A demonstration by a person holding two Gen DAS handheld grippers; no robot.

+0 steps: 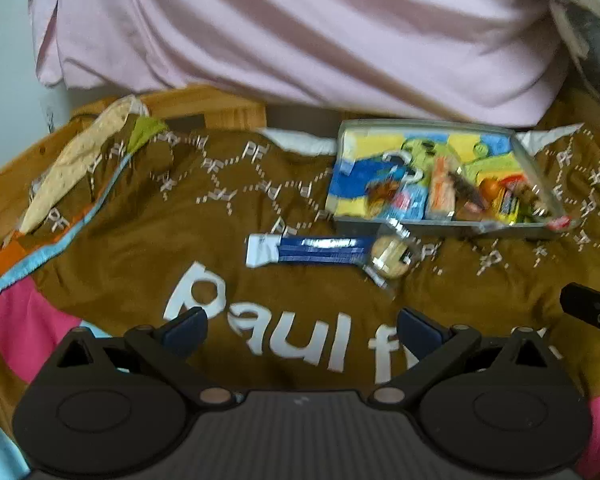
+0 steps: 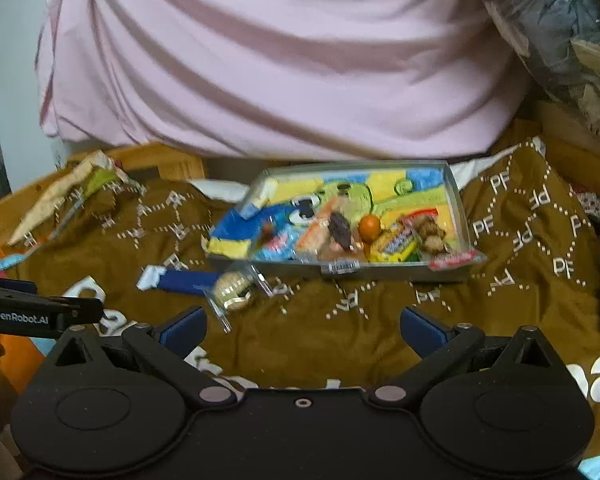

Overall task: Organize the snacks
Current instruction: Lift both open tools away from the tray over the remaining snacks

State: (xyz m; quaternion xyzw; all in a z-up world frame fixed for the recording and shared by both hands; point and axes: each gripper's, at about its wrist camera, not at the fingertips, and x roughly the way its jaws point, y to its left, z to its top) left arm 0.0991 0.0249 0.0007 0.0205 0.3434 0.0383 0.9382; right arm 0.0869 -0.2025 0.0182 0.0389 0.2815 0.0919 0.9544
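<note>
So the tray (image 2: 458, 216) is sitting on the brown cloth (image 1: 140, 240) and it's already holding most of the snacks, an orange ball (image 2: 369, 226), a yellow pack (image 2: 394, 246), some brownish lumps, all crowding its near wall. Two are still lying outside, just in front of the tray's near left corner: a blue bar (image 1: 308, 249) and a cookie (image 1: 392, 258) in clear wrap, touching each other. I'm guessing those are next to go in. Both grippers are hovering short of the tray, left gripper (image 1: 302, 330) and right gripper (image 2: 302, 330) spread wide, gripping nothing. Everything's looking blurry, so I'm not making out labels, and the wrappers in the tray are overlapping too much to count. Pink fabric (image 2: 280, 60) is blocking whatever's behind the tray
</note>
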